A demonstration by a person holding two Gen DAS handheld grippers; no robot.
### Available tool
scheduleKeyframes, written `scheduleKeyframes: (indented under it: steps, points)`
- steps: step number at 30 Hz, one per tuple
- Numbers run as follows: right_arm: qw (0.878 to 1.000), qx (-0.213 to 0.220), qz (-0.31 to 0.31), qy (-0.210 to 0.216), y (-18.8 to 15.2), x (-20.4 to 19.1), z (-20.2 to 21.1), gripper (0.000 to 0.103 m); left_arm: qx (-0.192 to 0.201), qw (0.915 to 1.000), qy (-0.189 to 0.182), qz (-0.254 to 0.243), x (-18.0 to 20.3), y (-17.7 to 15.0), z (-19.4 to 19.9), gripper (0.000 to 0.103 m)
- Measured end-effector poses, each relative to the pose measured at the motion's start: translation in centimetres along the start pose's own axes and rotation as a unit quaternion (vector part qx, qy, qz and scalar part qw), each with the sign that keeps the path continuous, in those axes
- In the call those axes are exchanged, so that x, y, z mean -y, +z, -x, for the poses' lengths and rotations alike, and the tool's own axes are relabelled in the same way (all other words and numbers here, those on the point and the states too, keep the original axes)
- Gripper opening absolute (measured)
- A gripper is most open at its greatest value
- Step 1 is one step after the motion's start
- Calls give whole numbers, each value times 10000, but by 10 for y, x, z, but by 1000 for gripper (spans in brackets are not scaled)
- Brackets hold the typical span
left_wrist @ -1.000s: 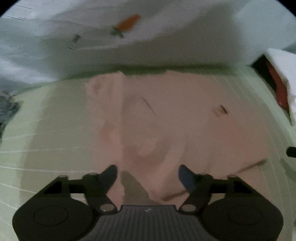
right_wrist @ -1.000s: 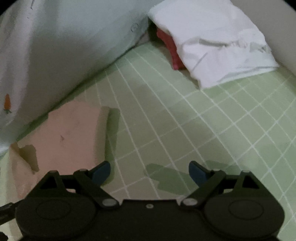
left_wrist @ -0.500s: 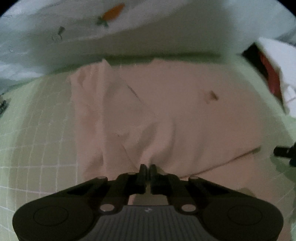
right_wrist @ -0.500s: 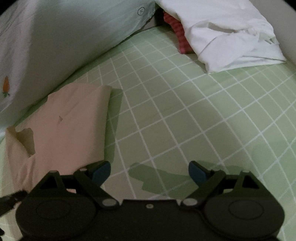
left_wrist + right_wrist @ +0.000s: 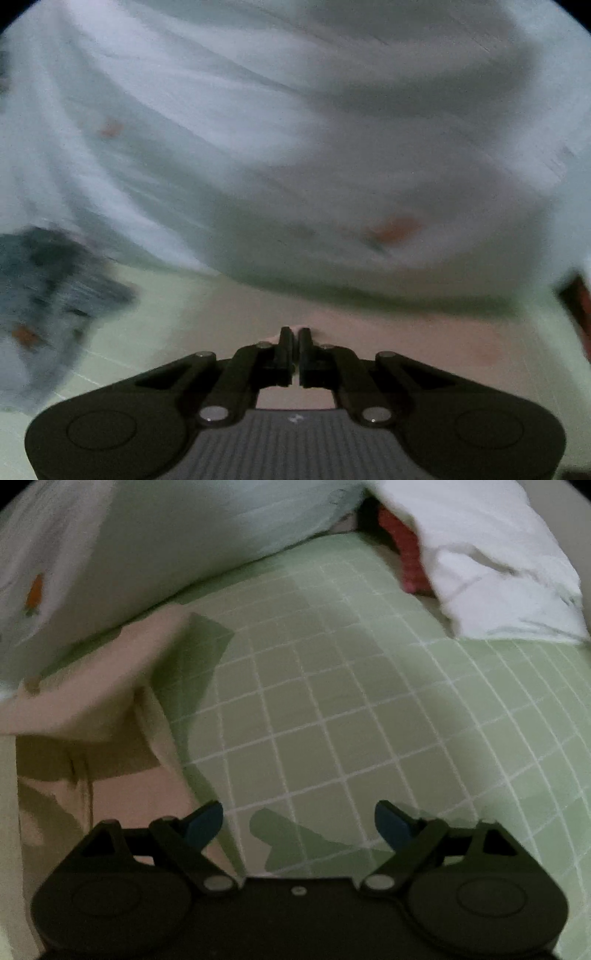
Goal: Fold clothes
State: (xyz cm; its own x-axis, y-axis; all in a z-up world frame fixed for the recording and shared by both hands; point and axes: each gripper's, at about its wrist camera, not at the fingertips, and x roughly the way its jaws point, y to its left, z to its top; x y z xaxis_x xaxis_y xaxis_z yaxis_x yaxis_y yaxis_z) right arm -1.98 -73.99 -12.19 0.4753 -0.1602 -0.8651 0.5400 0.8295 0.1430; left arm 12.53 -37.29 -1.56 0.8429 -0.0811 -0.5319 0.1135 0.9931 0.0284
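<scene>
Item: peach-pink cotton garment (image 5: 99, 701) on green white-gridded bedsheet (image 5: 351, 701).
My left gripper (image 5: 294, 338): pinching its edge, lifted.
My right gripper (image 5: 298, 821): spread, empty, garment to its left.

Green grid sheet (image 5: 369, 701); pale carrot-print duvet (image 5: 295, 147) behind

Two black hand-held tools, one per wrist view

The left tool (image 5: 294, 338) has matte black linkage arms with silver pivot screws, round bosses at 4 and 8 o'clock, a grey ribbed panel with a small white mark at 6 o'clock, and slim black fingers (image 5: 285, 345). The right tool (image 5: 298, 818) has the same black body, silver screws and round bosses, a tiny screw at centre, and blue-tipped pads (image 5: 204, 821).
</scene>
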Motion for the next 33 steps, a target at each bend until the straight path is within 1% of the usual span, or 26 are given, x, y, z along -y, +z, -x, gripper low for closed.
scheduleKeyframes:
  steps: [2,3,5,6,7,8,9,10,11,12,13,14,16,20,22,25,27,28,29,30,31,33]
  points:
    - [9997,46,217,-37,0,-9,2,90,204,9976,568,349,-32,11,-7,4]
    - [9995,62,318,-49,1,-13,2,90,209,9945,824,610,-49,14,-12,4]
    - [9988,98,480,-55,0,-20,4,90,122,9853,1225,1187,-77,12,-25,4]
    - [9984,116,548,-52,-1,-23,5,90,77,9812,1389,1334,-86,9,-29,7]
    - [9980,137,609,-47,-1,-26,6,90,20,9798,1497,1323,-90,6,-32,11]
    - [9978,167,644,-34,-2,-28,7,90,-61,9800,1539,1257,-92,2,-32,29]
    - [9975,198,679,-21,-2,-30,8,90,-115,9817,1476,1198,-90,-2,-29,47]
    - [9972,234,711,-4,-3,-32,9,91,-146,9838,1365,1150,-87,-8,-24,54]
    - [9969,295,731,29,-4,-32,12,94,-177,9858,1253,1101,-85,-13,-20,64]
    - [9965,358,753,60,-6,-32,14,96,-216,9878,1144,1035,-81,-18,-14,71]
    - [9959,427,790,79,-8,-33,16,101,-298,9900,1024,921,-73,-23,-9,74]
    - [9952,468,858,88,-10,-34,19,103,-396,9917,920,799,-66,-29,-4,78]
    - [9936,543,988,108,-16,-35,23,103,-587,9931,776,648,-47,-44,9,79]
    - [9927,478,1084,219,-33,-34,29,103,-917,9940,384,467,-9,-72,40,79]
    - [9928,398,1097,265,-43,-31,29,103,-987,9944,128,362,5,-82,54,79]
    - [9942,66,1067,124,-58,-25,25,103,-1055,9940,-249,126,24,-96,75,80]
    - [9949,-20,1000,118,-64,-20,26,102,-1050,9939,-311,-148,32,-106,88,80]
    - [9951,-52,985,96,-67,-18,27,97,-1048,9936,-333,-248,34,-110,94,80]
    - [9950,-77,990,72,-70,-17,27,88,-1069,9931,-385,-306,36,-115,101,80]
    - [9941,-70,1085,44,-73,-18,28,83,-1103,9924,-439,-329,36,-120,106,80]
    - [9930,-54,1176,24,-76,-20,28,74,-1139,9918,-469,-340,35,-123,110,80]
    - [9915,26,1294,108,-78,-21,31,68,-1188,9909,-483,-406,35,-133,120,80]
